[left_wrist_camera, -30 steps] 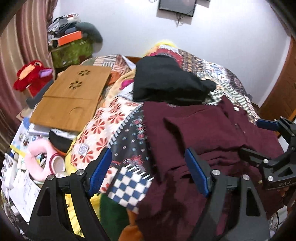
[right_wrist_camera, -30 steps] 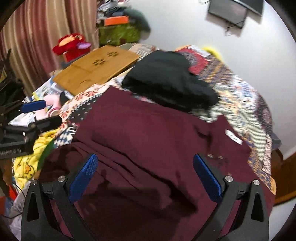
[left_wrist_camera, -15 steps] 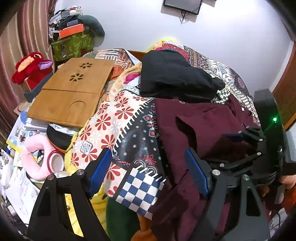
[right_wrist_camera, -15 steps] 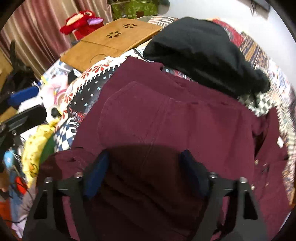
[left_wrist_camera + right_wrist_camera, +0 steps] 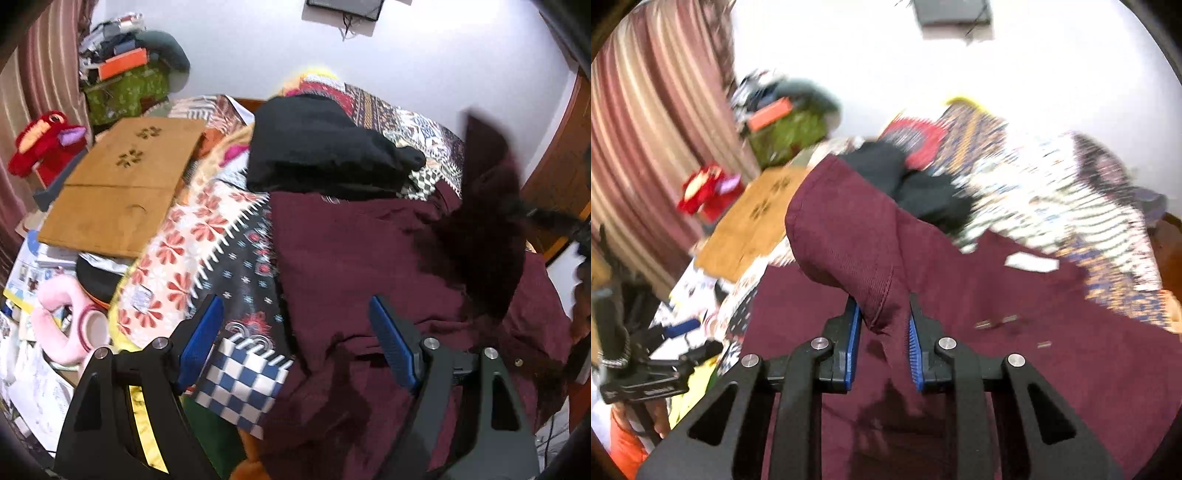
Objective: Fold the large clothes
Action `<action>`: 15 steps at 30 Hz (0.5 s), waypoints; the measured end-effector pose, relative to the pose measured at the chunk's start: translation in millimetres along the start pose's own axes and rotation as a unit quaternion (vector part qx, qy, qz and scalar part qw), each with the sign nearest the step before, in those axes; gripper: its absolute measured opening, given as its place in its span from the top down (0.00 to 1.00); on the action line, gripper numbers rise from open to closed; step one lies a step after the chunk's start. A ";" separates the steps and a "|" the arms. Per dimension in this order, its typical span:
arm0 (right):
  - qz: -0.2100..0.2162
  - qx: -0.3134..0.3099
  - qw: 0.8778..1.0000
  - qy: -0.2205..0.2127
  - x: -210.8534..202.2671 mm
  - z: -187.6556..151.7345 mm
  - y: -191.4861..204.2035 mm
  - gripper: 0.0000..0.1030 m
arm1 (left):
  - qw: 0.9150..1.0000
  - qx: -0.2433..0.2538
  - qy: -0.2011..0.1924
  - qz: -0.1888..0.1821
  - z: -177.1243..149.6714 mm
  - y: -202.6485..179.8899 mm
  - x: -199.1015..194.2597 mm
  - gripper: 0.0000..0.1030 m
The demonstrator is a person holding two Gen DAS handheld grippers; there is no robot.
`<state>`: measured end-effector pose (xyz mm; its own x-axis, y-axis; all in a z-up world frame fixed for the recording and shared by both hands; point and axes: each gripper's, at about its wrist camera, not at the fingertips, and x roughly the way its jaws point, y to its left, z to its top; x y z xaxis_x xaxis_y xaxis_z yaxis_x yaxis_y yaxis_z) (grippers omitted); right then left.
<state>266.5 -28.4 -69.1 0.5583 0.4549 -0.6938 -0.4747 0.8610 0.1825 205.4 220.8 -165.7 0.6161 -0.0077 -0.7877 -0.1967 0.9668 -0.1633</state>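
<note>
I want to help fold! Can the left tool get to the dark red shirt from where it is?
Probably yes. The left tool is open and empty, and the shirt lies just ahead with nothing over its near edge. The right tool grips another part of it, lifted off to the side.

Shirt (image 5: 351,258) spread on bed cover (image 5: 207,266), at middle of bed. Dark bundle (image 5: 317,147) behind shirt, toward 12 o'clock, touching its far edge. Wooden board (image 5: 118,192) left of bundle, at 10 o'clock. Stuffed toy (image 5: 40,144) left of board, near curtain (image 5: 40,74). Neck pillow (image 5: 62,325) at 8 o'clock, below board. Screen (image 5: 343,7) on wall, at 12 o'clock.
</note>
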 end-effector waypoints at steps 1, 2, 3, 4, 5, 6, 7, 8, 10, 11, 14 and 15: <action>-0.007 0.006 1.000 -0.010 -9.0 1.8 -7.1 0.80 | 1.000 0.001 0.004 0.003 -0.9 -1.8 3.6 0.22; -0.016 0.015 1.000 -0.021 -20.8 1.5 -19.6 0.80 | 1.000 0.003 0.013 0.009 -2.4 -4.3 10.2 0.22; -0.023 0.024 0.999 -0.029 -27.2 1.4 -27.4 0.80 | 1.000 0.005 0.024 0.015 -4.6 -6.6 17.9 0.22; -0.028 0.034 0.998 -0.034 -31.5 1.5 -35.6 0.80 | 0.999 0.006 0.031 0.018 -6.8 -8.1 23.3 0.22; -0.033 0.046 0.998 -0.038 -35.6 1.0 -46.1 0.80 | 0.999 0.007 0.045 0.022 -10.1 -9.7 31.7 0.22; -0.035 0.064 0.996 -0.042 -42.6 -2.8 -61.2 0.80 | 0.998 0.006 0.056 0.026 -13.2 -11.2 38.5 0.22; -0.035 0.074 0.996 -0.043 -45.8 -2.3 -69.0 0.80 | 0.997 0.006 0.069 0.025 -17.8 -13.0 46.4 0.22; -0.037 0.093 0.994 -0.045 -50.3 -7.9 -83.4 0.80 | 0.997 0.005 0.076 0.022 -20.4 -14.0 50.1 0.22; -0.036 0.121 0.991 -0.043 -53.9 -16.1 -98.6 0.80 | 0.995 -0.009 0.097 0.012 -27.6 -13.8 60.1 0.22; -0.038 0.134 0.989 -0.039 -53.8 -22.9 -109.0 0.80 | 0.995 -0.014 0.102 0.011 -29.7 -14.5 61.9 0.22; -0.043 0.169 0.985 -0.013 -47.1 -45.1 -133.5 0.80 | 0.994 -0.009 0.104 0.022 -35.4 -20.2 64.1 0.20; -0.048 0.174 0.984 -0.004 -44.8 -50.3 -138.7 0.80 | 0.994 -0.004 0.105 0.027 -36.4 -22.6 64.6 0.19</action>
<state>273.1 -179.6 -98.4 0.5955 0.3690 -0.7137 -0.1595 0.9249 0.3451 221.8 189.1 -234.6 0.4327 -0.0105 -0.9015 -0.2316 0.9651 -0.1225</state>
